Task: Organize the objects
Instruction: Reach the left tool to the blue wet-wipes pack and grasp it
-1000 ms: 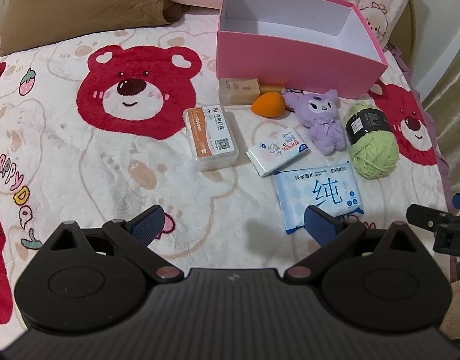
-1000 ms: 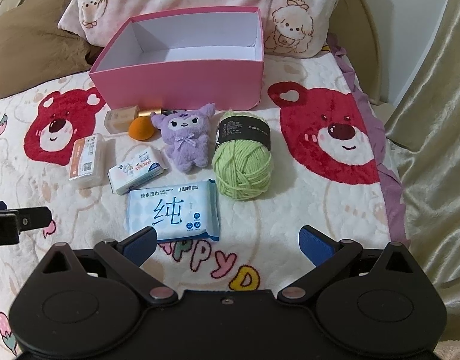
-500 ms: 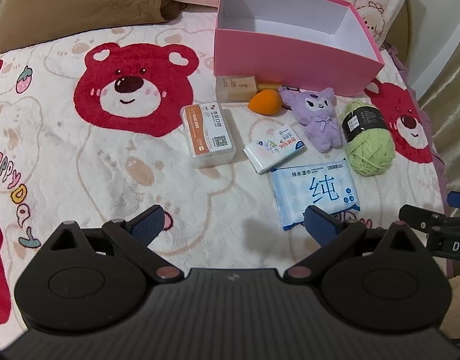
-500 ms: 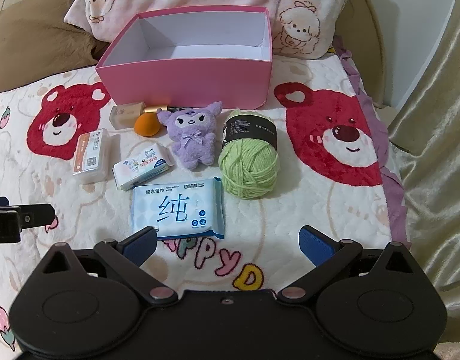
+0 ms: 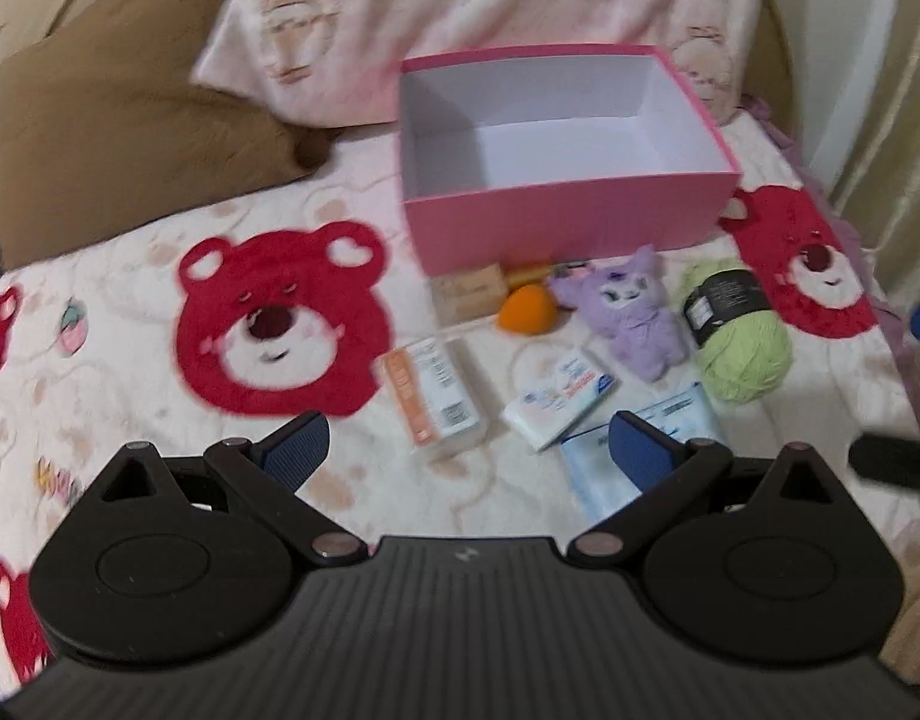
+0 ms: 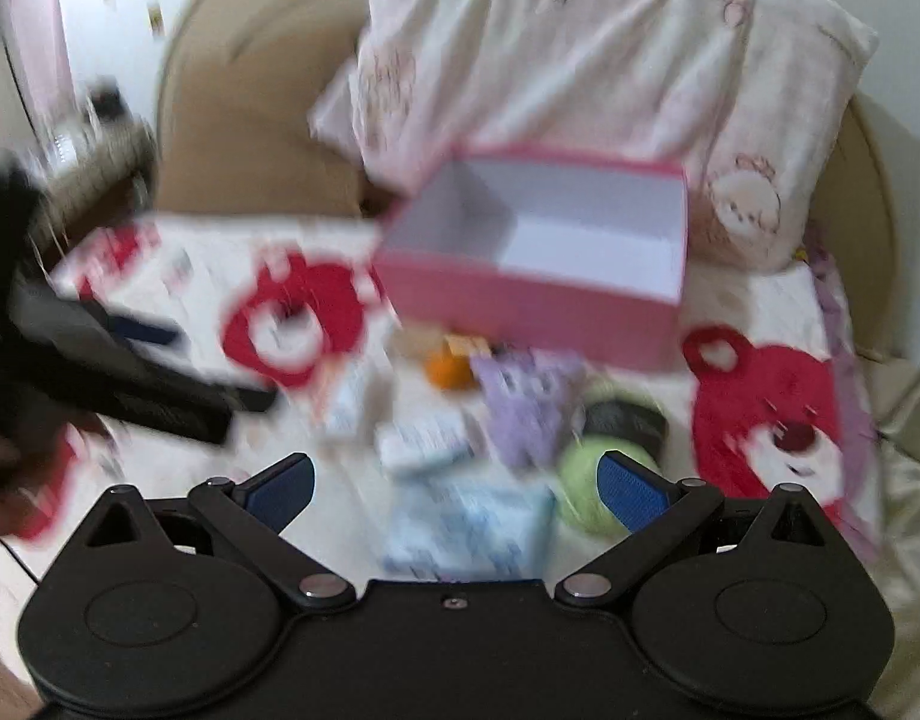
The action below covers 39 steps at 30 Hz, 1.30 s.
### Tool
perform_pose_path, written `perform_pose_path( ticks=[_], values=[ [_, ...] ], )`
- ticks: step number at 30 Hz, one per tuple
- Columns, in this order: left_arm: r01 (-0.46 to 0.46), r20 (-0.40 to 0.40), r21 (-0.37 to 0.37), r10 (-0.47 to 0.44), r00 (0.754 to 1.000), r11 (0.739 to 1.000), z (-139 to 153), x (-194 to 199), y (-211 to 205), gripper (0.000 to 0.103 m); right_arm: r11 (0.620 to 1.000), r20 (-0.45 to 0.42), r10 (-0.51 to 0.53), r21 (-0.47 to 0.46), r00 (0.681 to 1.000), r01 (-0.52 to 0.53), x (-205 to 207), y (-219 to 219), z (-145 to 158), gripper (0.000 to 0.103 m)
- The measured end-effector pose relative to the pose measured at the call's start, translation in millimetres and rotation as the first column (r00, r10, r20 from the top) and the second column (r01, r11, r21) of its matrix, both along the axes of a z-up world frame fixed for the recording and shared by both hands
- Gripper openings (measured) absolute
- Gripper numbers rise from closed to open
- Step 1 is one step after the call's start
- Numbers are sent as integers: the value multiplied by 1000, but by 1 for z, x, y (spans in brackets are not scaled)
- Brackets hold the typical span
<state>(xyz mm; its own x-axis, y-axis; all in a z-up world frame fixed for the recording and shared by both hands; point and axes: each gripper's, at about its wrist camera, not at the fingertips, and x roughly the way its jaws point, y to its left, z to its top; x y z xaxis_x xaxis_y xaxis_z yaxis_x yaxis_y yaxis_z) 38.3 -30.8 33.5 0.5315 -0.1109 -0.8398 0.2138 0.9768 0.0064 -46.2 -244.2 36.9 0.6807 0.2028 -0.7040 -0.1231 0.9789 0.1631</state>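
Nothing packed: pink box [image 5: 571, 222] empty, task barely begun.
Items: yarn ball [image 5: 742, 348], purple plush [image 5: 634, 324], orange sponge [image 5: 526, 312], tissue packs, all in front of pink box.
Left gripper [image 5: 460, 450]: wide, empty.
Right gripper [image 6: 454, 489]: wide, empty.

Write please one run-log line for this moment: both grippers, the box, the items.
left gripper: open, holding nothing | right gripper: open, holding nothing | pink box: empty | items on blanket before box: none grasped | right view: blurred
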Motion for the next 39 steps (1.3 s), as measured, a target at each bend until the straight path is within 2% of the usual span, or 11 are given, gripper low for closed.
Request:
perform_pose_path(
  ticks=[2,3,5,11,18,23,29,32,35,37,39],
  values=[
    [8,-48,-50,-10,999,999,-9,14,-2,99,997,93,-49,70,994,43,0,-16,-1,102],
    [11,-53,-73,-14,999,997,-13,17,-4,96,996,94,-44,84,995,36,5,-22,-5,102],
    [30,-35,-108,-34,999,994,-23,21,-10,93,996,28,-40,75,999,38,20,-30,-16,102],
    [73,-10,-105,-75,997,992,-55,24,-30,91,994,-120,-64,77,991,74,39,-43,-70,102],
    [74,-38,-80,-77,996,994,-96,19,-38,91,985,-209,-30,159,977,64,41,-35,-133,99],
    [-12,-140,-113,-4,990,994,-129,24,-31,90,988,-199,33,155,979,-2,39,-24,-151,90],
    [2,-176,-276,-53,983,961,-150,19,-31,79,996,-176,76,64,981,-65,44,-12,-163,77],
    [-13,-199,-277,-44,979,961,-158,21,-38,77,998,-204,53,55,977,-42,47,-17,-174,69],
    [-31,-213,-267,-28,977,963,-164,23,-42,73,991,-222,-5,130,975,34,47,-30,-183,56],
    [-12,-210,-288,-51,976,958,-164,22,-43,53,987,-222,-30,145,975,64,45,-35,-185,48],
    [-8,-221,-316,-66,973,949,-162,21,-45,47,988,-219,-37,139,975,69,42,-33,-187,45]
  ],
)
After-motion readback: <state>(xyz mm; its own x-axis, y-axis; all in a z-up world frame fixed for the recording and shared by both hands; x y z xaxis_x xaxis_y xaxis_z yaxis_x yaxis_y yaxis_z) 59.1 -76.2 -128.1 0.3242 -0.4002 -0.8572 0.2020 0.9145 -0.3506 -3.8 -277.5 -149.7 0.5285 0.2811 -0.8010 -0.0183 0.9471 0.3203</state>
